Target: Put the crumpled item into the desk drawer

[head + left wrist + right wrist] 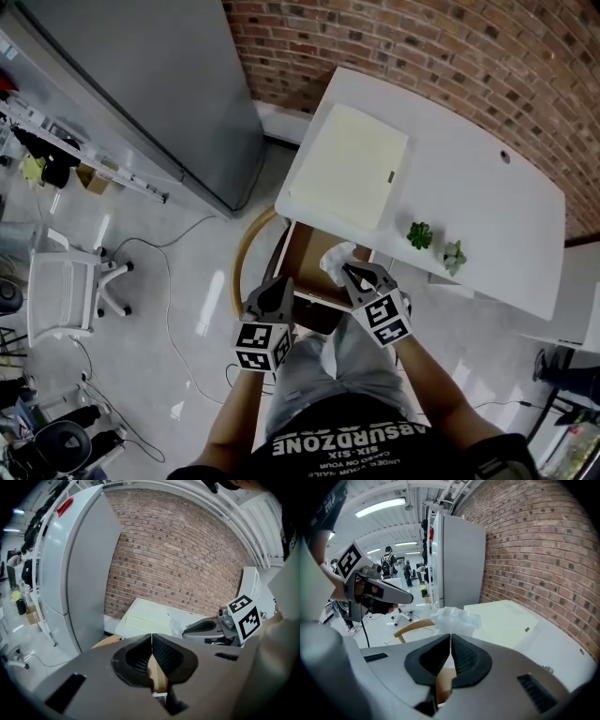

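Note:
The crumpled item [336,260], a wad of thin whitish plastic, hangs over the open desk drawer [302,255], whose brown inside shows under the white desk [487,216]. My right gripper [351,273] is shut on it; in the right gripper view the wad [454,619] bulges out just past the closed jaw tips [450,637]. My left gripper [273,287] sits to the left of the drawer, shut with nothing in it. In the left gripper view its jaws [151,637] meet, and the right gripper [210,628] shows at the right.
A curved wooden chair back [245,255] stands just left of the drawer. On the desk lie a cream pad [349,167] and two small plants [420,234] [454,255]. A grey cabinet [159,84] and a white office chair [58,292] stand to the left; a brick wall is behind.

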`<state>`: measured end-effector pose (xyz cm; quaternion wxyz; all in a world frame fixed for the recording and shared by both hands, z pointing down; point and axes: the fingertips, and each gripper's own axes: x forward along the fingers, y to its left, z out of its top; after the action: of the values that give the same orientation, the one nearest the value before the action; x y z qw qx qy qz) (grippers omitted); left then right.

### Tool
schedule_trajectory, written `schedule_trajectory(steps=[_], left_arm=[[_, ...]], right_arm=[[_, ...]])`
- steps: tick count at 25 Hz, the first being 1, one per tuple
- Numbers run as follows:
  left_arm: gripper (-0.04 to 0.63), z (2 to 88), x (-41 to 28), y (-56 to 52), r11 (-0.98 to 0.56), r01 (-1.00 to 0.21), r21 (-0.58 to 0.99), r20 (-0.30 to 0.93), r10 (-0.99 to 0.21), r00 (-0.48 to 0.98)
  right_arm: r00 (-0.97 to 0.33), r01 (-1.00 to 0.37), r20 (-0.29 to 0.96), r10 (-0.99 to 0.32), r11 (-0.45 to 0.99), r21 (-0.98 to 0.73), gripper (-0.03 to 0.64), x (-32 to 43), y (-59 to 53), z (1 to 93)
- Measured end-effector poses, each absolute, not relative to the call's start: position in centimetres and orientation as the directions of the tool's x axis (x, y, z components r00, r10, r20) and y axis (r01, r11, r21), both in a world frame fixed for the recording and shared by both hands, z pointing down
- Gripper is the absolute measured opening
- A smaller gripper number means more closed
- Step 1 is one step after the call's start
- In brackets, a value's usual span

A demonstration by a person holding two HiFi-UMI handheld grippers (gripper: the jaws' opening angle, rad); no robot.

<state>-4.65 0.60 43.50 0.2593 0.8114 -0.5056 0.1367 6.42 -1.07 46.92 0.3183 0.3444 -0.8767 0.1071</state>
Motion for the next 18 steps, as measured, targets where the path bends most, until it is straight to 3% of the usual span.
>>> schedule_trajectory(steps=[18], left_arm=[[0.006,46.7,-3.9,-0.3,-0.356,-0.885,0.301,0.514,-0.721,0.465]], right_arm=[[-0.549,-0.625,0.683,-0.482,0.779,0.048,0.006,5.9,-1.8,50.6]])
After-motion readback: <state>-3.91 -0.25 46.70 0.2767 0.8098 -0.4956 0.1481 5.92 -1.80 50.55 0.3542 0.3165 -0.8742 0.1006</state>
